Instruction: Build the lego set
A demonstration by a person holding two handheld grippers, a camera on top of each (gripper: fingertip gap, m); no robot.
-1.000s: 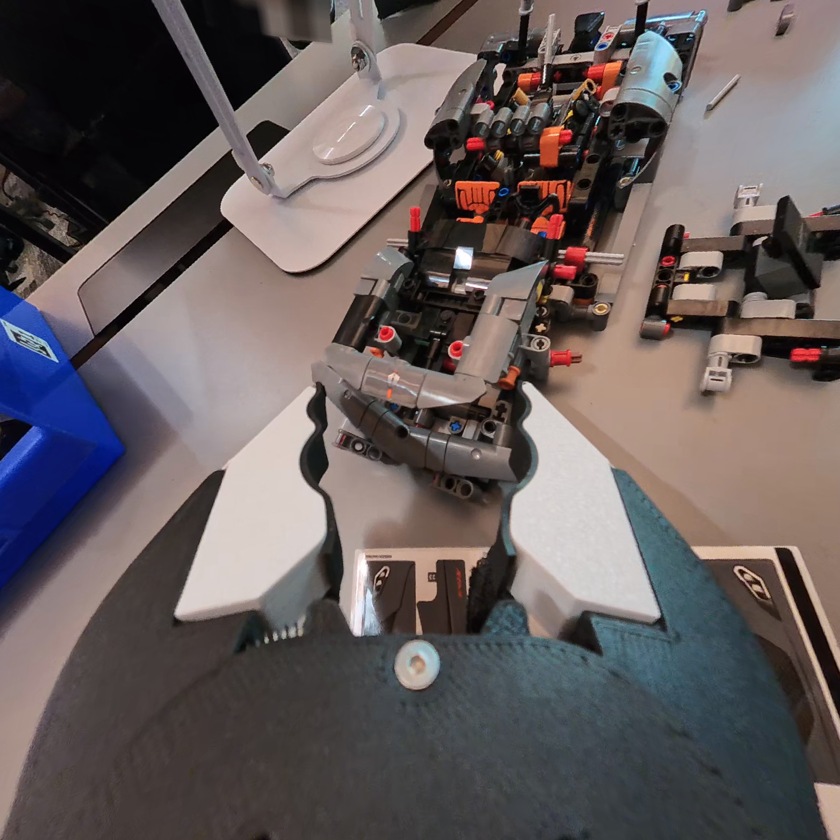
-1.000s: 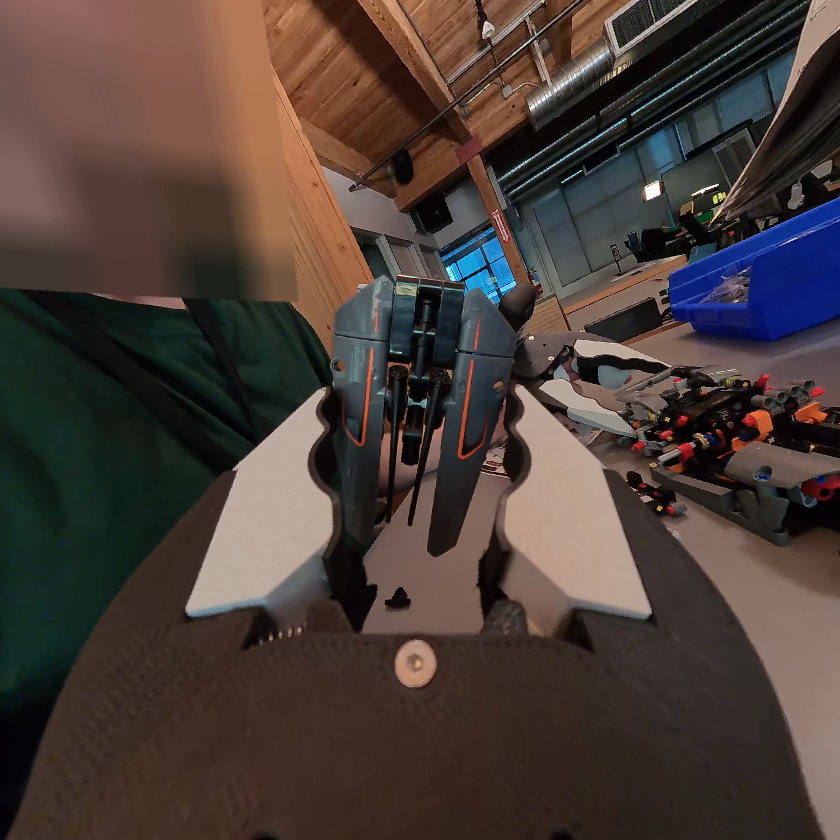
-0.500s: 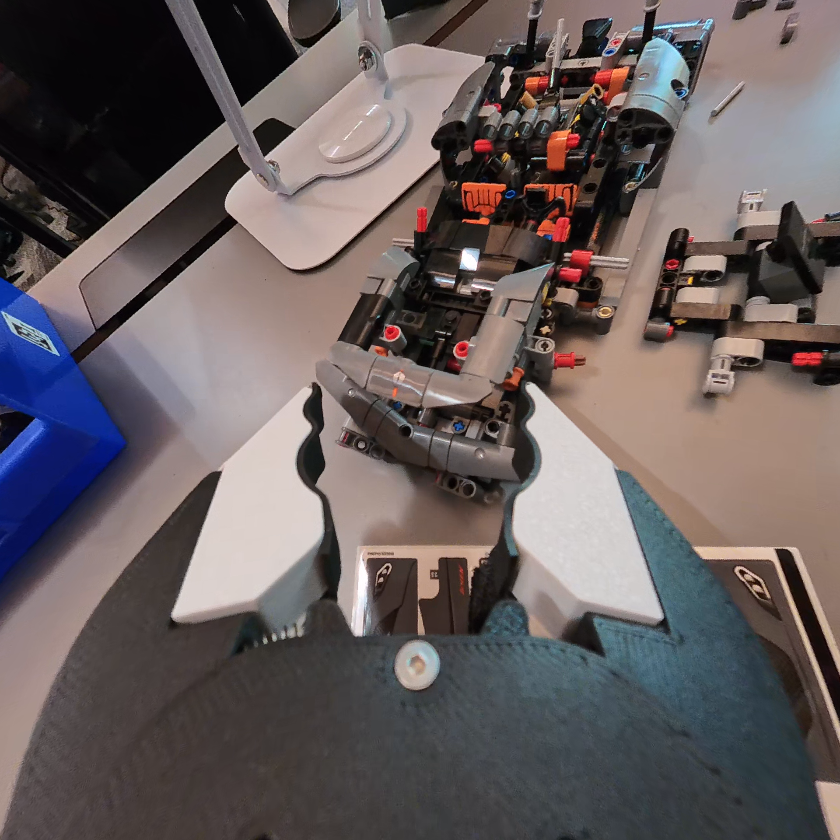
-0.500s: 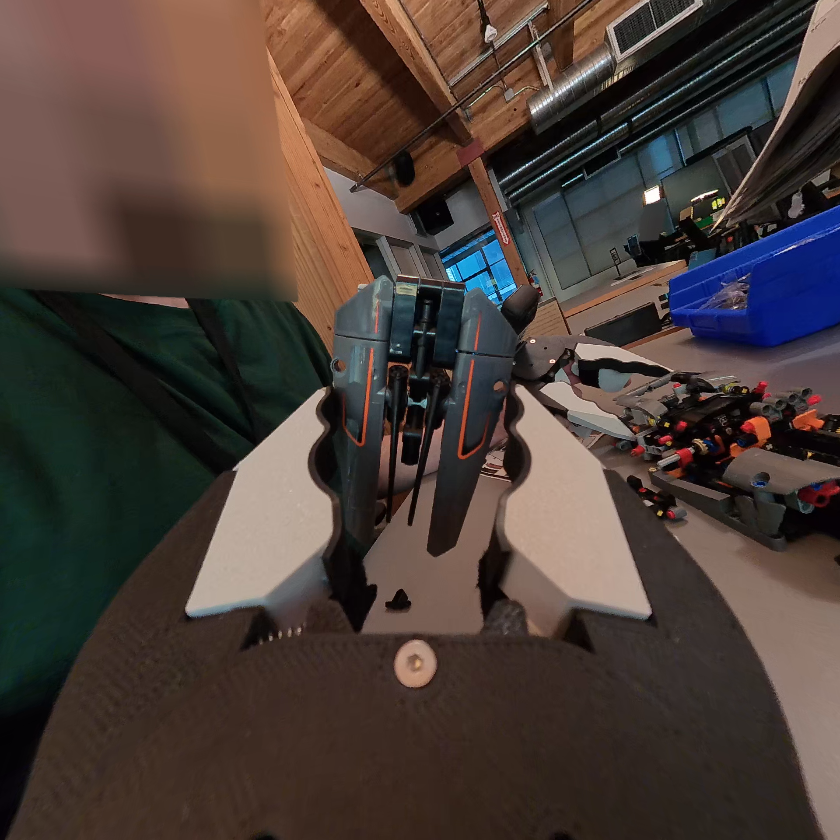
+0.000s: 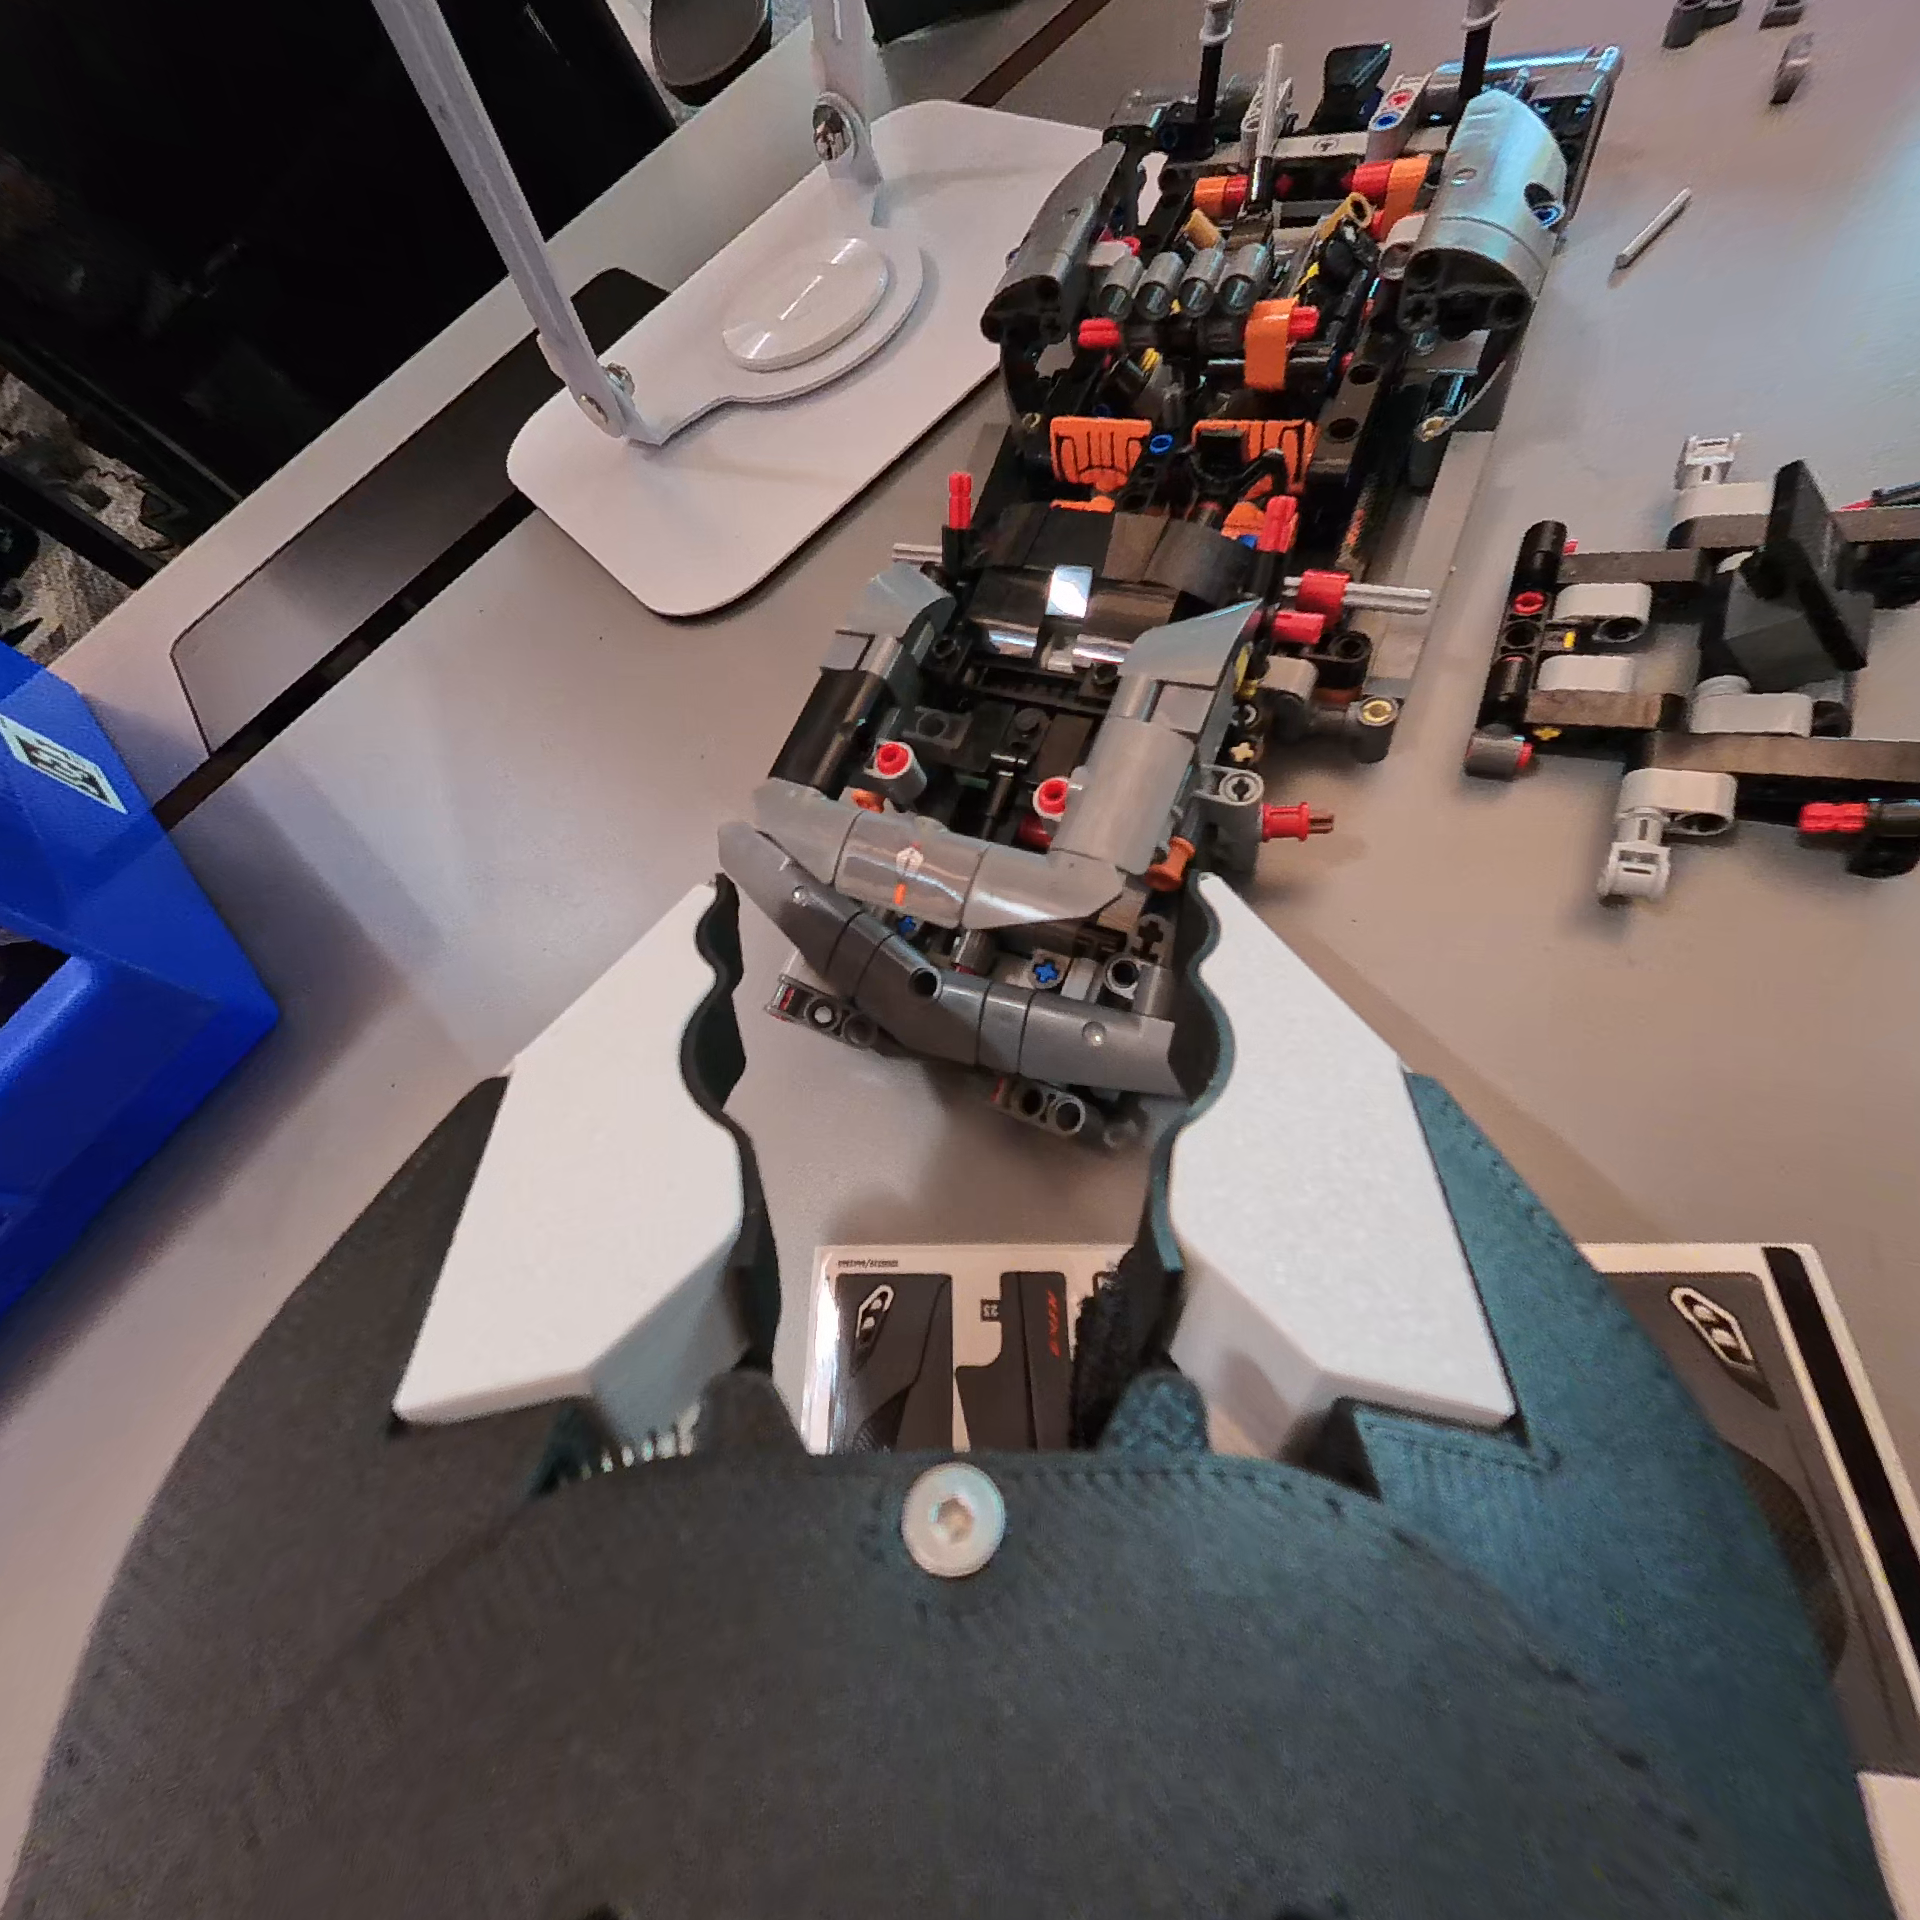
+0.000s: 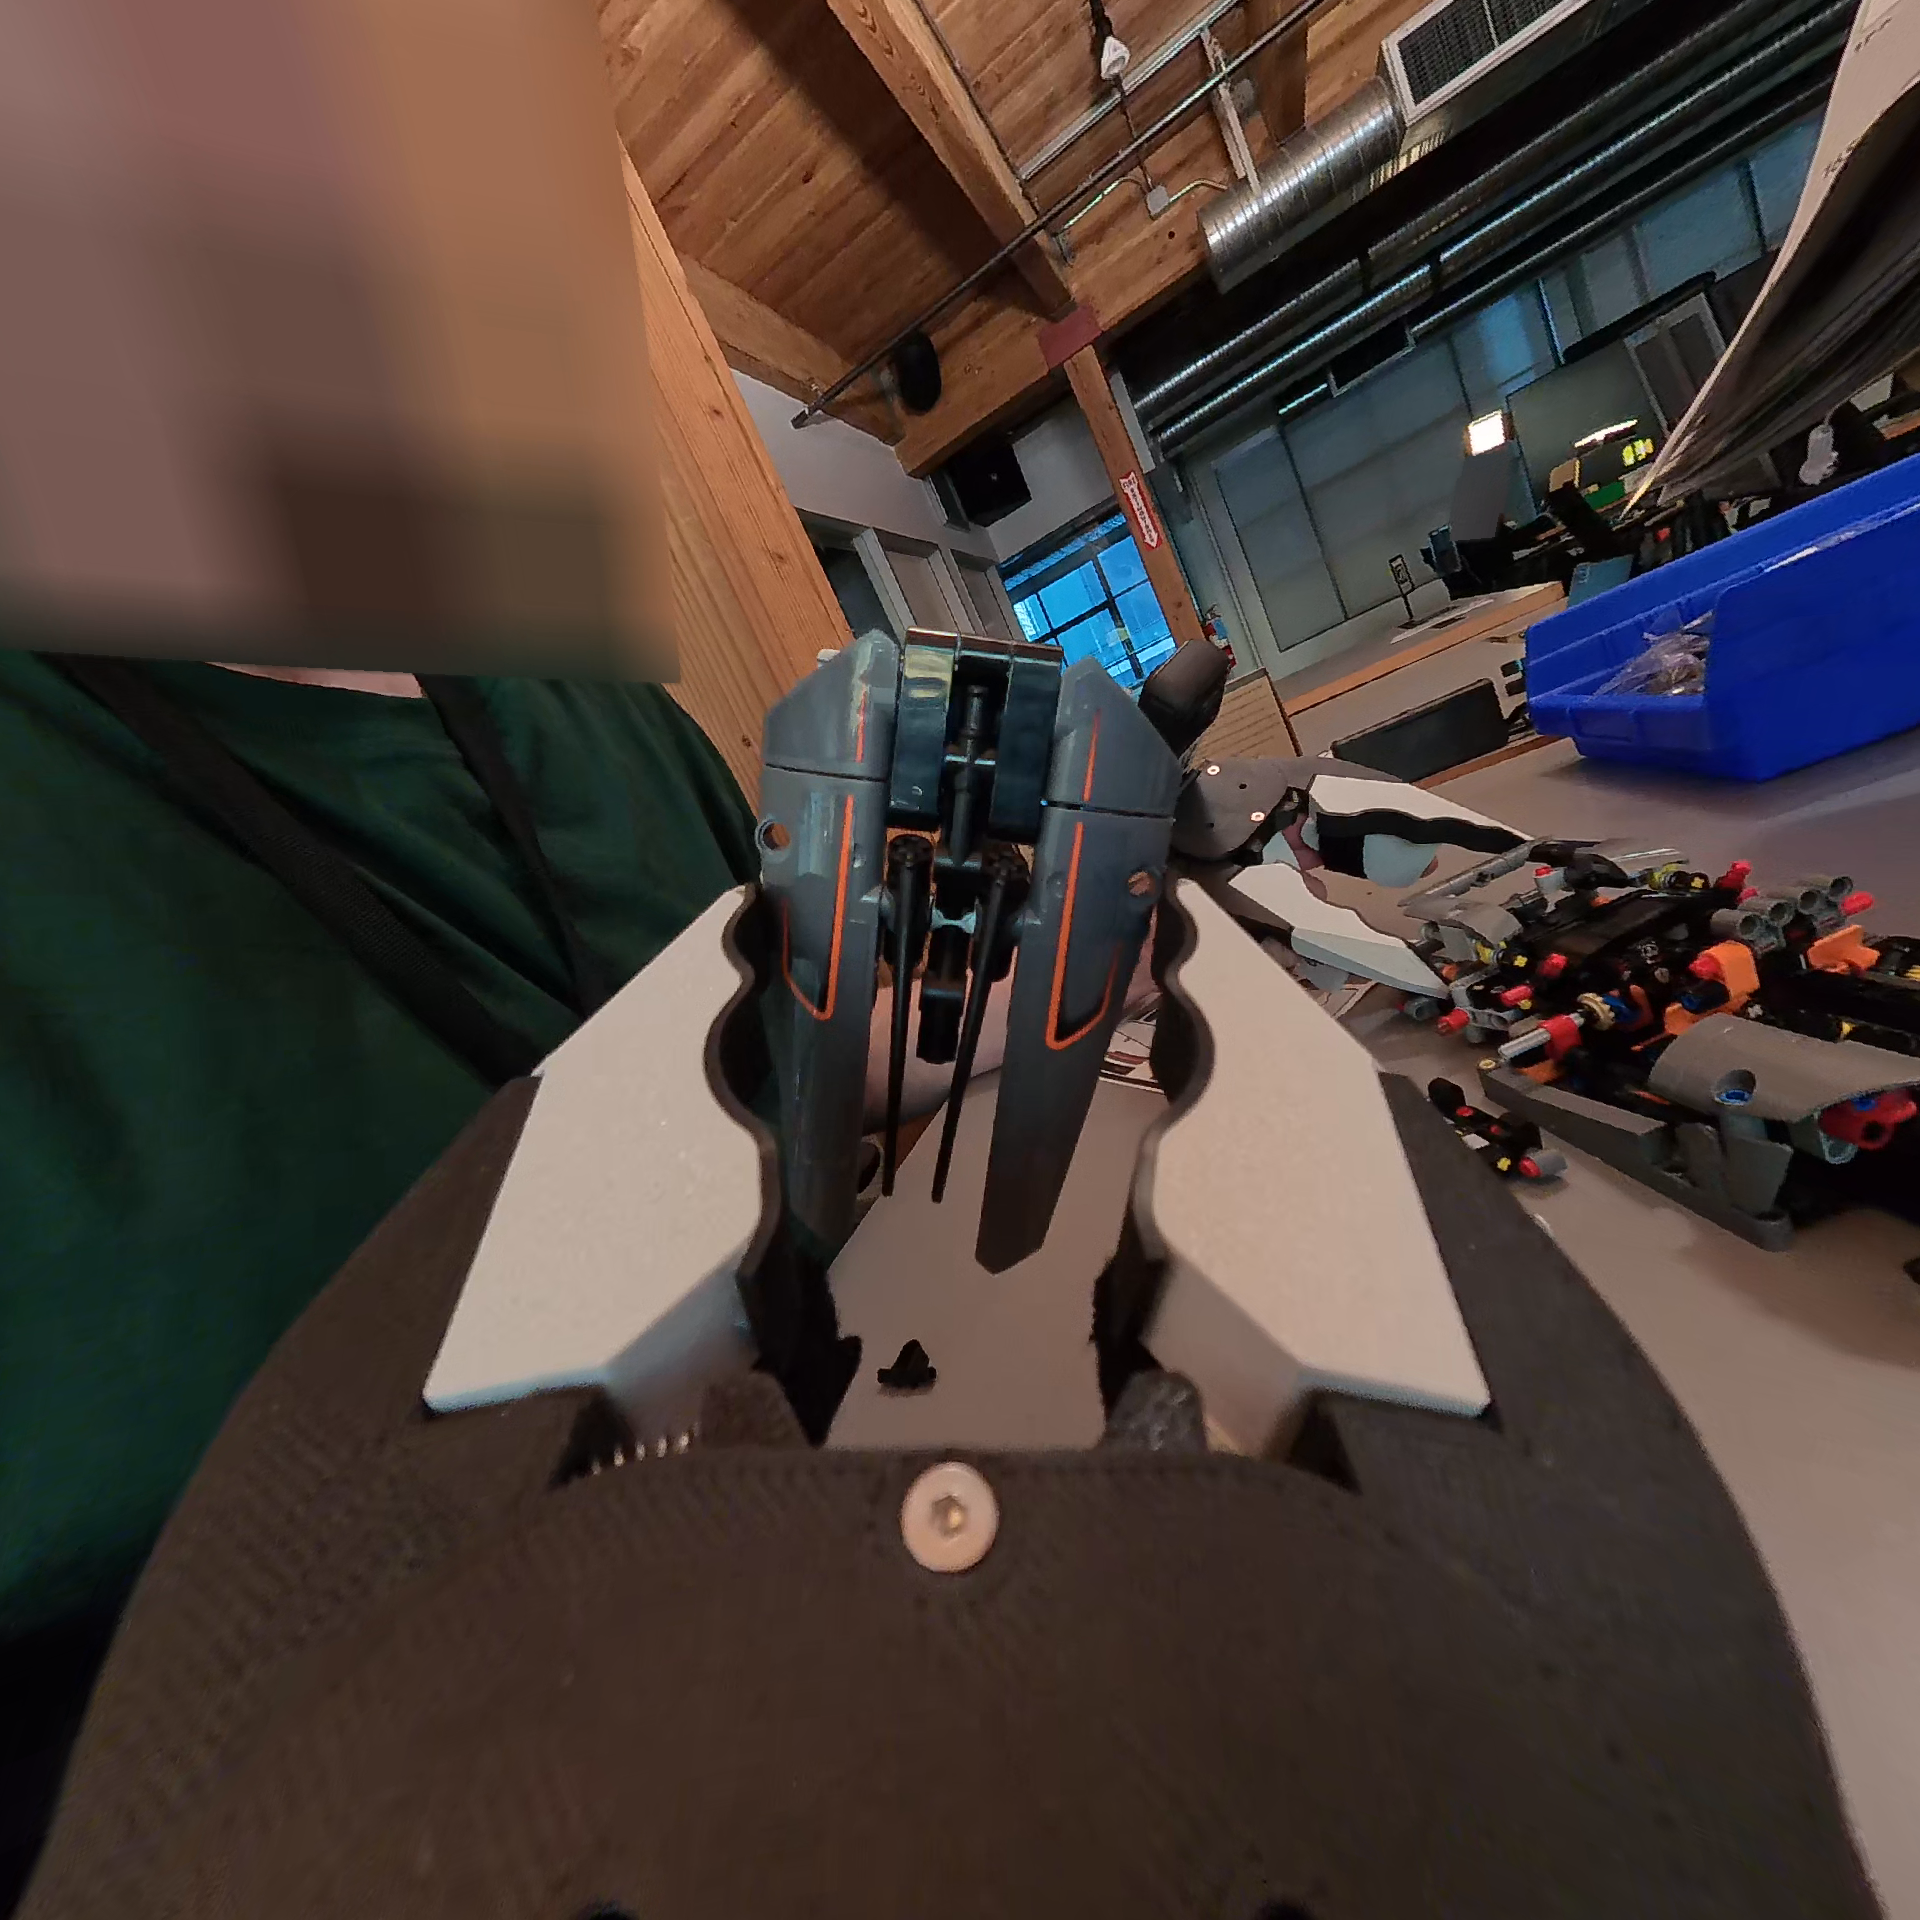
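The partly built lego car, grey, black and orange, lies lengthwise on the grey table. My left gripper straddles its grey front bumper, with the right finger against the nose and the left fingertip at the bumper's tip. It appears shut on the front end. My right gripper is shut on a dark grey hood assembly with orange stripes and two black rods. It holds the assembly in the air in front of a person's green shirt. The car and the left gripper also show in the right wrist view.
A black and light grey sub-assembly lies right of the car. A white stand base sits to its left. A blue bin stands at the far left. A sticker sheet lies under my left gripper. Small loose pieces lie beside the car.
Both views shift only very slightly. The grips and the car's place look the same.
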